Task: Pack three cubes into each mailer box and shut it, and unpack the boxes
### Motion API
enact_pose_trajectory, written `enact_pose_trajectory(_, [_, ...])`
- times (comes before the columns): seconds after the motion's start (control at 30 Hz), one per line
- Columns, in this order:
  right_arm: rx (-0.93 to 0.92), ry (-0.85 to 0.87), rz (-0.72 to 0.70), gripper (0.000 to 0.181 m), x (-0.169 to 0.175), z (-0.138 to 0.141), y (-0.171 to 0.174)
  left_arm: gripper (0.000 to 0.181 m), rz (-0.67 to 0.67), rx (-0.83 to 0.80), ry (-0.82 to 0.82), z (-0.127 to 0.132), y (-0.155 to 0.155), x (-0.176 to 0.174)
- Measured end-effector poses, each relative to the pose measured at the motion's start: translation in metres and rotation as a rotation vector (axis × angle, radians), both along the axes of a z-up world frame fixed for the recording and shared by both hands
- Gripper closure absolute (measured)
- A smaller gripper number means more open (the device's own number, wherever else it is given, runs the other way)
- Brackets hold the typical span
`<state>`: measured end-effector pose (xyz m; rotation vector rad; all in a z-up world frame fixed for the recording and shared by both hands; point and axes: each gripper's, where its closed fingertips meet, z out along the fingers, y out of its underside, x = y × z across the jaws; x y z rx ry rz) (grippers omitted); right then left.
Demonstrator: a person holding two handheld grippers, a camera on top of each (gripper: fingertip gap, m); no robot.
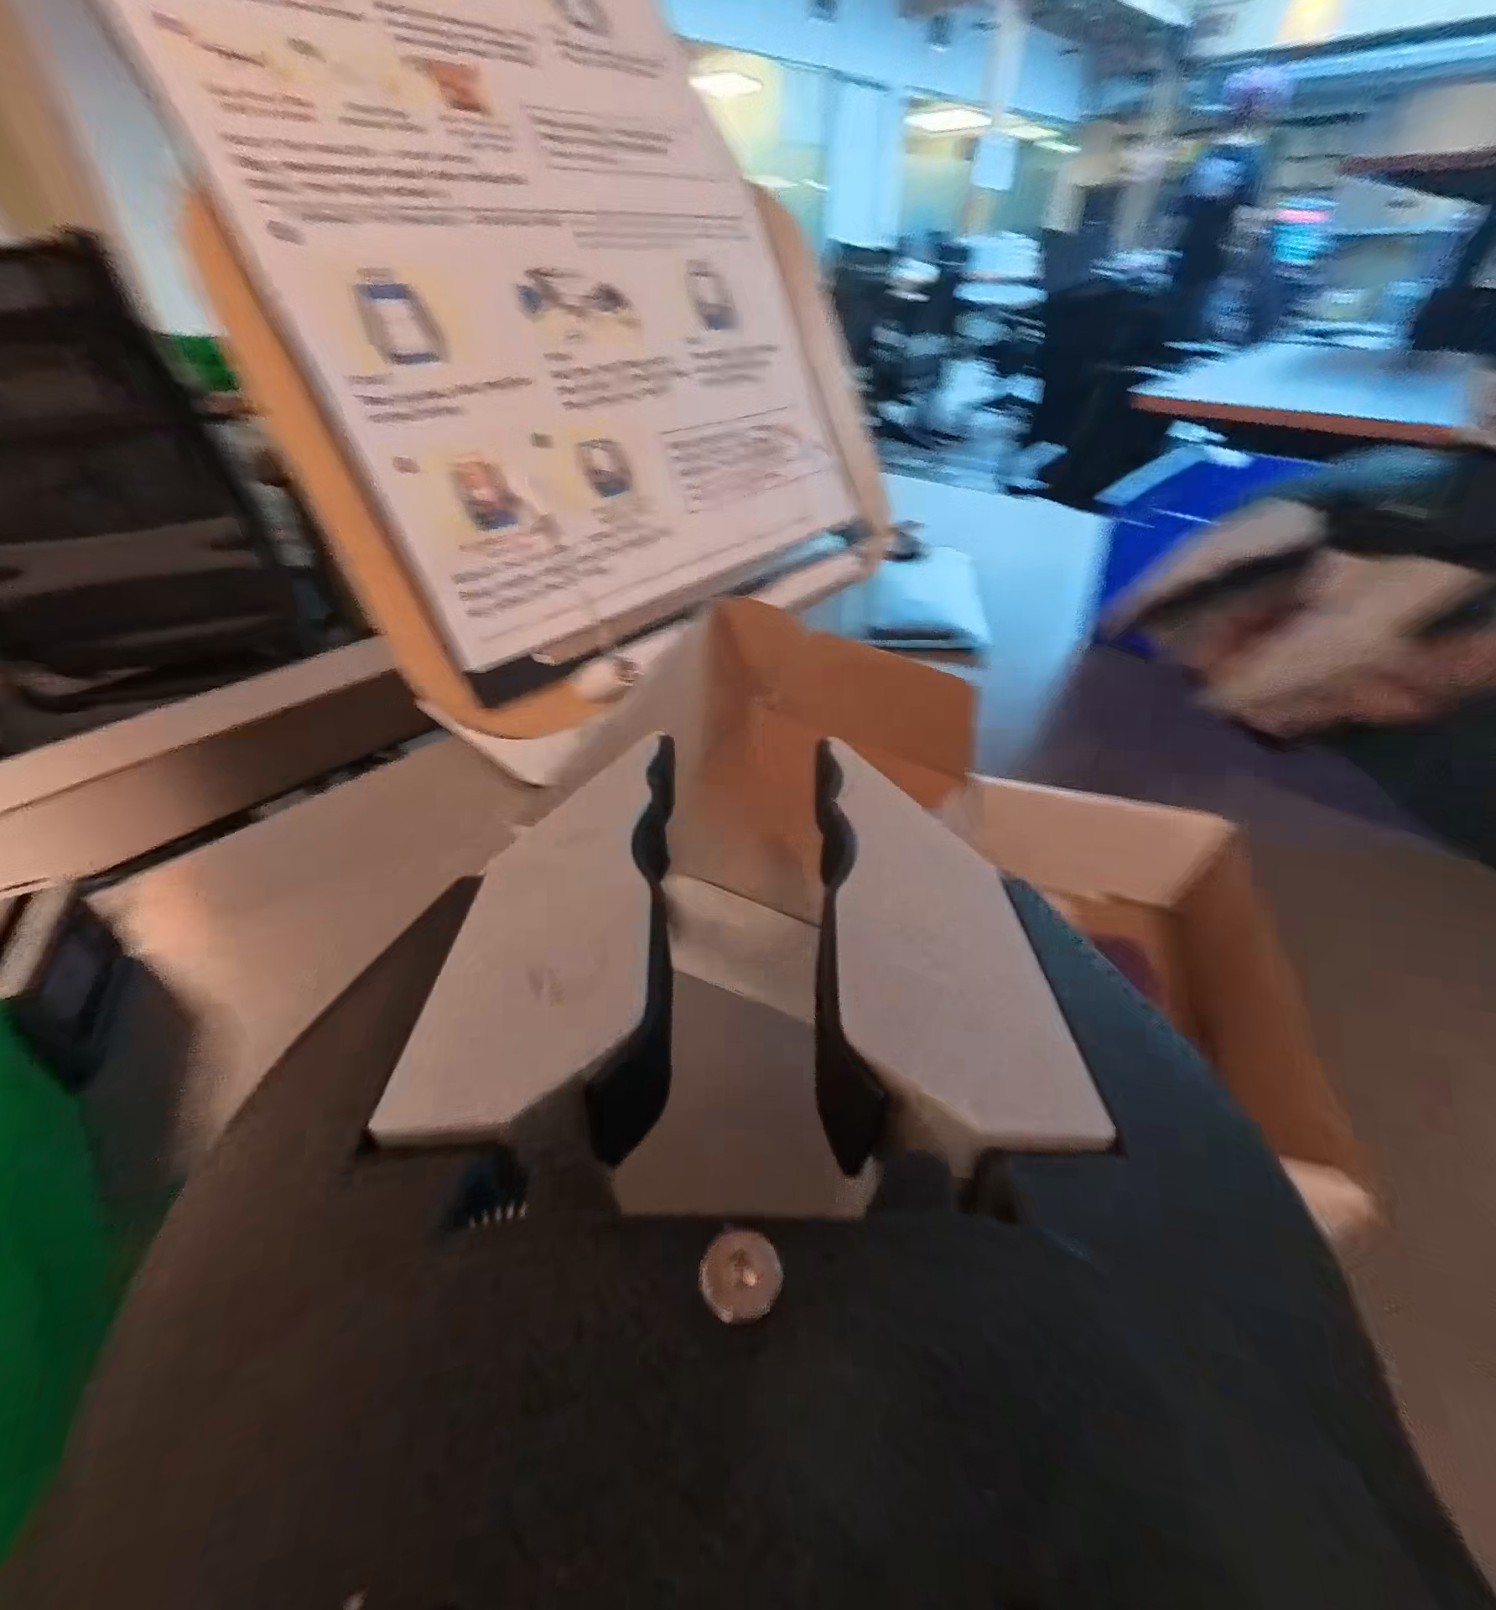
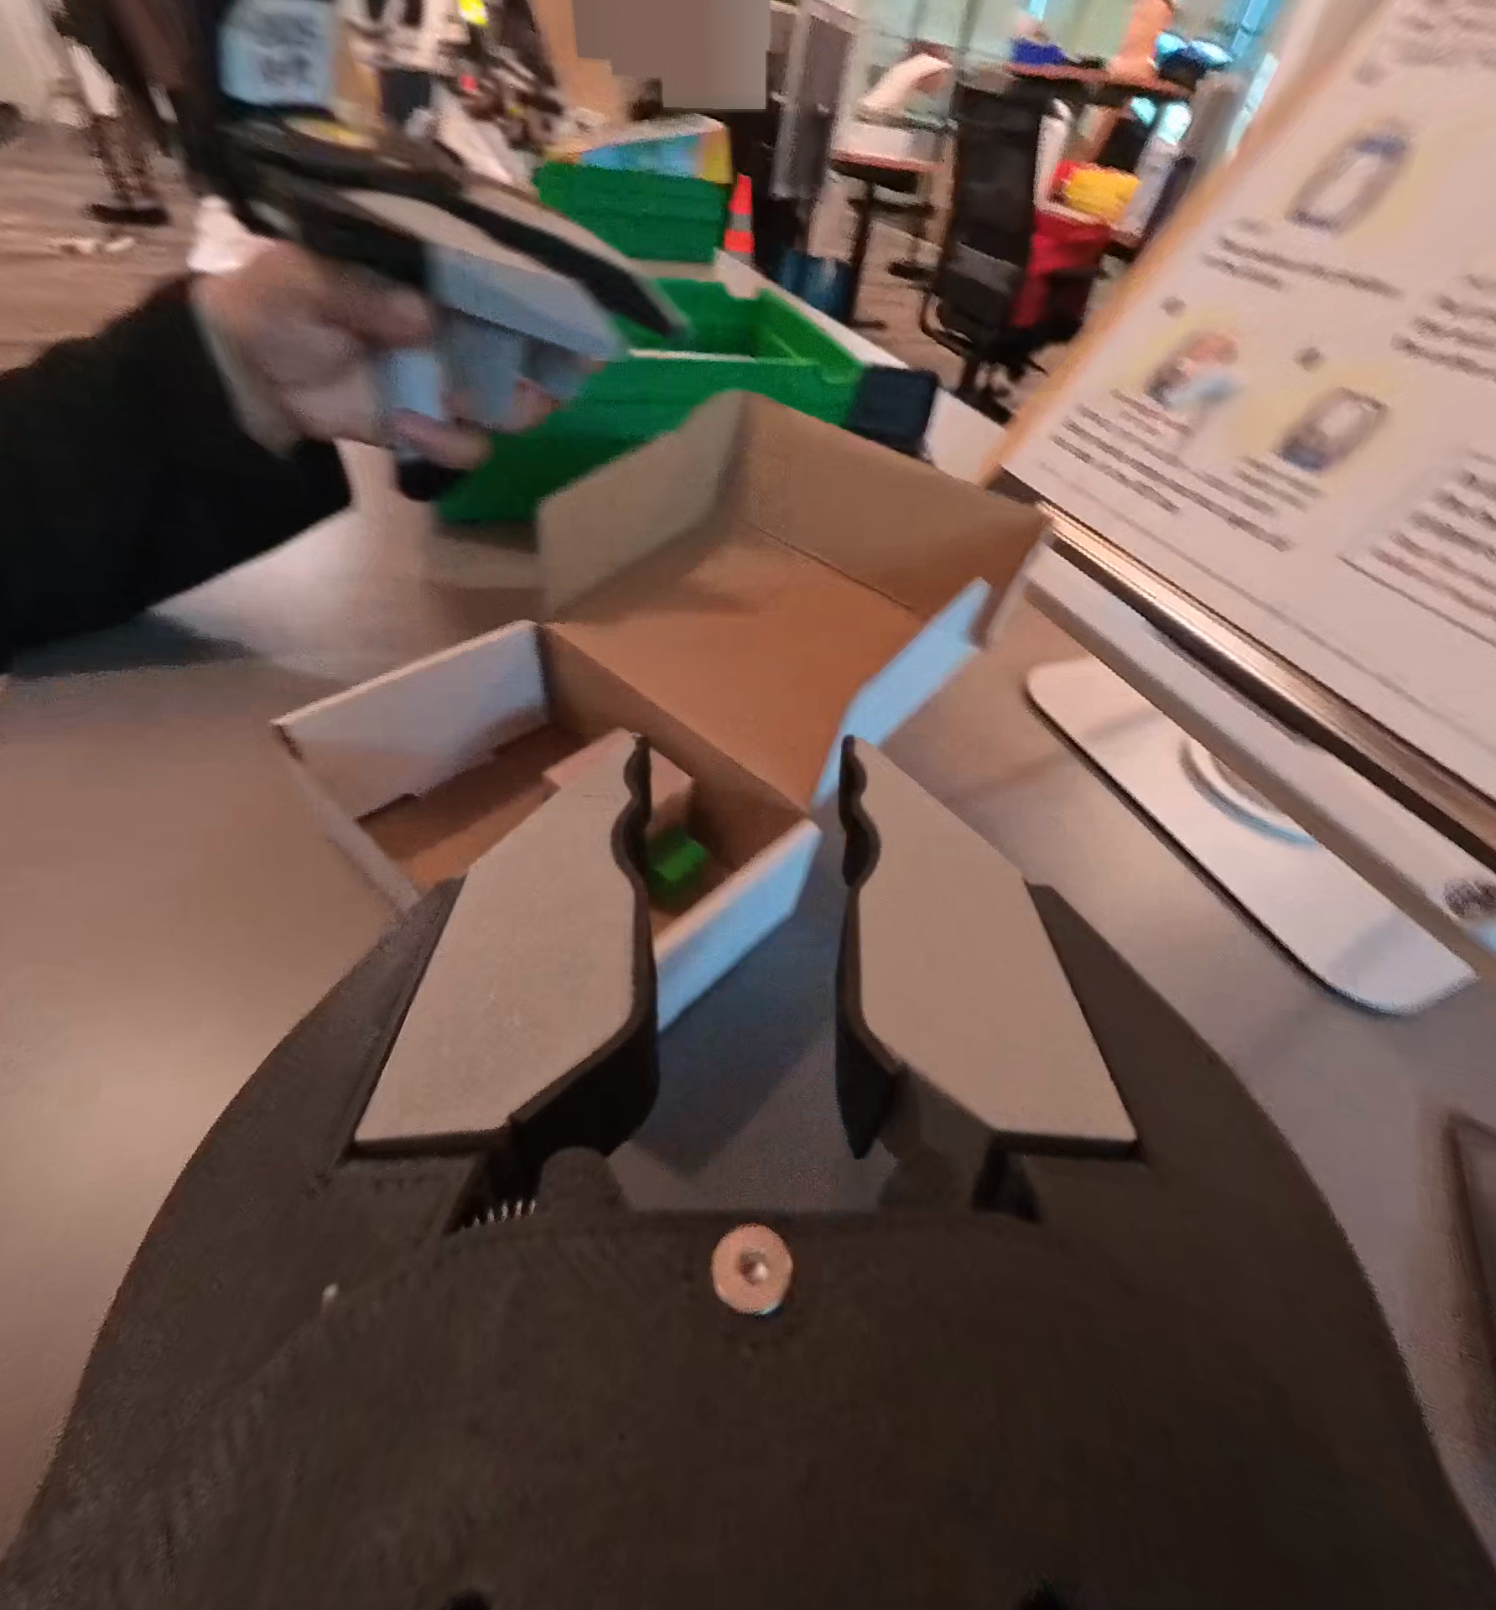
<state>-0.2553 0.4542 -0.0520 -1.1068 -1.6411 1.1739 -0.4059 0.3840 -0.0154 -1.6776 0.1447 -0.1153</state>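
- Box [image 2: 727, 645] open on table [image 2: 117, 871], lid up; green cube [image 2: 677, 858] inside, near corner.
- Right gripper [image 2: 740, 788] over that corner, fingers parted, empty.
- Left gripper [image 1: 743, 784] by the lid, released, empty.
- Step unclear: packing or unpacking. Unpacking means dropping onto the cube.

A green cube [image 2: 677, 858] lies in the mailer box [image 2: 431, 740], white outside and brown inside, beside green bins [image 2: 727, 366].
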Motion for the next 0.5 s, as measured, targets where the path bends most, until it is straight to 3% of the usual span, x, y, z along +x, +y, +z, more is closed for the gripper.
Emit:
enact_pose_trajectory(0.03, [-0.016, -0.016, -0.032, 0.141, 0.000, -0.004, 0.010, 0.154, -0.116, -0.037, -0.009, -0.003, -0.009, 0.016])
enact_pose_trajectory(0.1, [-0.040, -0.049, -0.058, 0.143, 0.001, -0.011, 0.021, 0.181, -0.331, -0.105, 0.012, -0.015, -0.028, 0.045])
enact_pose_trajectory(0.2, [-0.064, -0.099, -0.069, 0.140, -0.002, -0.022, 0.024, 0.181, -0.560, -0.321, 0.044, -0.058, -0.056, 0.077])
enact_pose_trajectory(0.23, [-0.063, -0.122, -0.062, 0.138, -0.003, -0.026, 0.022, 0.178, -0.576, -0.393, 0.073, -0.074, -0.059, 0.079])
enact_pose_trajectory(0.3, [-0.031, -0.185, -0.041, 0.141, -0.003, -0.039, 0.016, 0.169, -0.482, -0.489, 0.148, -0.101, -0.046, 0.071])
enact_pose_trajectory(0.43, [0.018, -0.298, 0.053, 0.157, 0.004, -0.062, -0.002, 0.181, -0.410, -0.520, 0.015, -0.105, -0.020, 0.070])
enact_pose_trajectory(0.5, [-0.009, -0.320, 0.137, 0.169, 0.010, -0.063, -0.015, 0.180, -0.344, -0.498, 0.046, -0.106, -0.010, 0.061])
